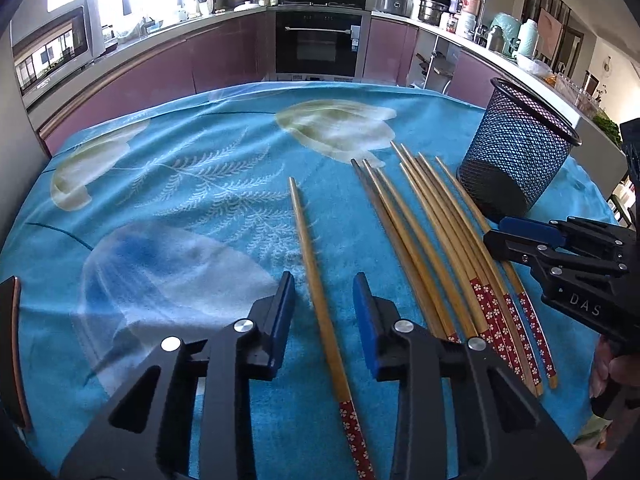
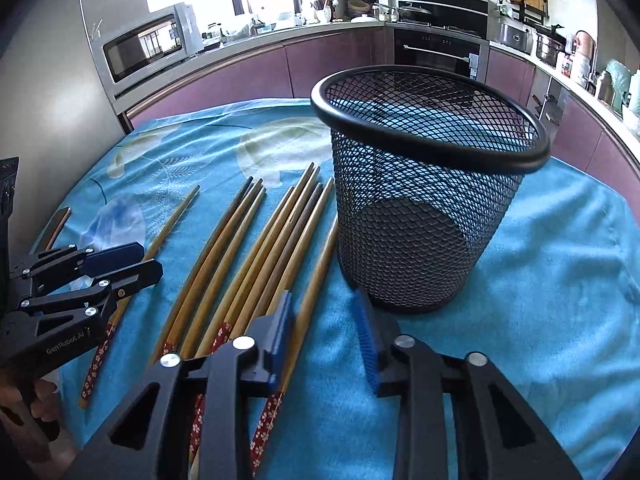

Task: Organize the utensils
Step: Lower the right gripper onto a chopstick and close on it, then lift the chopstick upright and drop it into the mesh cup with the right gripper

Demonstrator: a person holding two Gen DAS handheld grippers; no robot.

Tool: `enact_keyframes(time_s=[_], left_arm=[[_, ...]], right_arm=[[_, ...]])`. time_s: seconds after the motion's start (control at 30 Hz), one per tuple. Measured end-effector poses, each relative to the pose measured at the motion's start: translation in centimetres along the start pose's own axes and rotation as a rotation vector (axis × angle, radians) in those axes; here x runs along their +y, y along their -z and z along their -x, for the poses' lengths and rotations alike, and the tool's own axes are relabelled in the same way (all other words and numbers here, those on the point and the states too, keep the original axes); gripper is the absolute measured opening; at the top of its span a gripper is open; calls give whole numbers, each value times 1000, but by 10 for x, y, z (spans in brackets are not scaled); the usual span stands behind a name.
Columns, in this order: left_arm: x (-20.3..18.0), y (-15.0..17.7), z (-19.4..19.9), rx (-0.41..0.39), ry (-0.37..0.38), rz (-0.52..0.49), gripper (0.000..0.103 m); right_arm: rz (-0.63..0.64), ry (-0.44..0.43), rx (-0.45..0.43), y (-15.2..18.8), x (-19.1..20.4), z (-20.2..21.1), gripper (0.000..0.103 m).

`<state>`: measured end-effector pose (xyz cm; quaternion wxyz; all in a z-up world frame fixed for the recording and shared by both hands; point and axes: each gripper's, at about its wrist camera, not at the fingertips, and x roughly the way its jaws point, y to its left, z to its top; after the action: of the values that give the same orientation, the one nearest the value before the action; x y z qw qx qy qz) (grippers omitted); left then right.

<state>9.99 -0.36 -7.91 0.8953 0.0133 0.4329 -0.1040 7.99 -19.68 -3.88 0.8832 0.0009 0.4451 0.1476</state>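
Observation:
Several bamboo chopsticks with red flowered ends lie on the blue cloth. One single chopstick lies apart, between the open fingers of my left gripper, which hovers just above it. The bunch of chopsticks lies to its right and shows in the right wrist view. A black mesh cup stands upright and empty beyond the bunch; it also shows in the left wrist view. My right gripper is open and empty, low over the cloth in front of the cup, beside the rightmost chopstick.
The table is covered by the blue flowered cloth. A dark flat object lies at the table's left edge. Kitchen counters, an oven and a microwave stand behind the table.

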Motion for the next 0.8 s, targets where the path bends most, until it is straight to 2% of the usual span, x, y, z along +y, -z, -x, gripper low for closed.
enact_keyframes(time_s=[0.1, 0.13, 0.17, 0.4, 0.6, 0.8], left_arm=[[-3, 0, 0, -5, 4, 10, 15], [-4, 1, 3, -7, 11, 17, 9], [-4, 1, 3, -8, 15, 26, 8], [-2, 3, 21, -43, 48, 66, 8], [-3, -10, 59, -108, 159, 47, 8], [-13, -31, 105, -193, 263, 19, 8]], right_arm=[[-36, -29, -2, 0, -4, 0, 7], [-49, -45, -2, 1, -6, 1, 6], [-54, -51, -4, 2, -7, 1, 6], [-79, -136, -56, 4, -10, 21, 6], [-64, -224, -137, -3, -14, 54, 5], [-61, -274, -240, -15, -25, 89, 5]])
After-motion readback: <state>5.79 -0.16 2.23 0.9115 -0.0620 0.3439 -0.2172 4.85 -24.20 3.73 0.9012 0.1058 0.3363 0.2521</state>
